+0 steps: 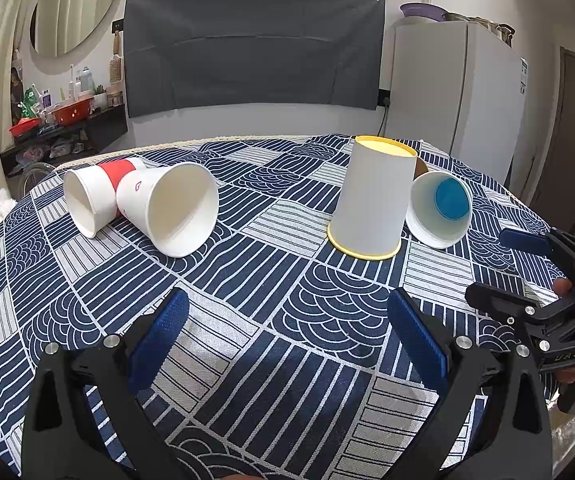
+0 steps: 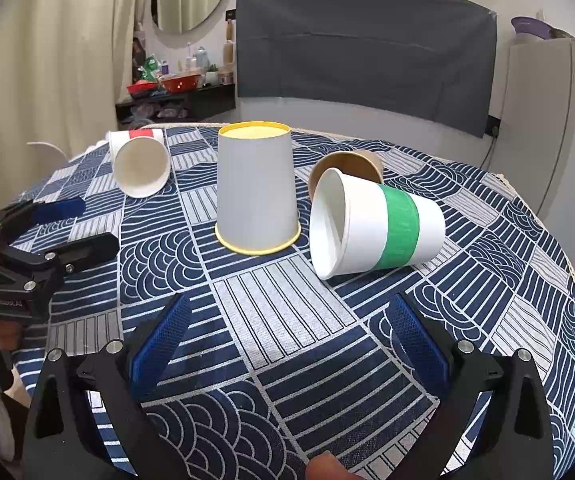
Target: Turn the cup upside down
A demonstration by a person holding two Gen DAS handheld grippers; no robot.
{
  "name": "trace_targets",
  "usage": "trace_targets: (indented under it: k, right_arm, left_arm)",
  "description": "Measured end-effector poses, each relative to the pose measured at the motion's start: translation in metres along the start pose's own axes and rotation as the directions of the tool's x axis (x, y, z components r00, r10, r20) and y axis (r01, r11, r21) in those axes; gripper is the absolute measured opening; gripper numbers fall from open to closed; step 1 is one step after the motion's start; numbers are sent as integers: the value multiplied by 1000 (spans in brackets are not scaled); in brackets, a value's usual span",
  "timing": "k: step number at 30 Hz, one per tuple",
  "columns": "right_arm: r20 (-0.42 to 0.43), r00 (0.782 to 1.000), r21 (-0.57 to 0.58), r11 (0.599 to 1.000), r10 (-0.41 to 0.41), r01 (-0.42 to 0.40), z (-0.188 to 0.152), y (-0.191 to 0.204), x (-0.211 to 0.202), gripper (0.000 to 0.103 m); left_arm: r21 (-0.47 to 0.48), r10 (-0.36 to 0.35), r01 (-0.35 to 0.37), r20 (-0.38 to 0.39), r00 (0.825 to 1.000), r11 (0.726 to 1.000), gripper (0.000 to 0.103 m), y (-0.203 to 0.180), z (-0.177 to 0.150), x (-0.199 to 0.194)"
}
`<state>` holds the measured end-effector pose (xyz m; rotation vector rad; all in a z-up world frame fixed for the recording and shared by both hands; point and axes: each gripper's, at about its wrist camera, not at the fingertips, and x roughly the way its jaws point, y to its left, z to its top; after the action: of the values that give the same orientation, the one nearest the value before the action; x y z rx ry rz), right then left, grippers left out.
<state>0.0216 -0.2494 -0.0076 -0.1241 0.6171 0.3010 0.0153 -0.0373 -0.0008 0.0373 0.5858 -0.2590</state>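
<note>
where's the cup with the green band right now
In the right wrist view the green-banded cup lies on its side right of centre, beside the upside-down yellow-rimmed cup and just in front of a brown cup.

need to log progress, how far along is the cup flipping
Done: the grey paper cup with the yellow rim stands upside down on the patterned tablecloth. In hand: nothing; the left gripper and the right gripper are both open and empty. Left: the white cup with the green band, the brown paper cup and two white cups lie on their sides.
</note>
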Motion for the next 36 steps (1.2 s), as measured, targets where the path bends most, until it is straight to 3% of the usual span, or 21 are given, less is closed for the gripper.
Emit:
trace_targets:
  k: [36]
  right_arm:
    - [14, 1000, -8, 1000, -21, 21, -1, 1, -3, 95]
  left_arm:
    - [9, 7, -7, 8, 1000, 1000, 97, -3, -1, -2]
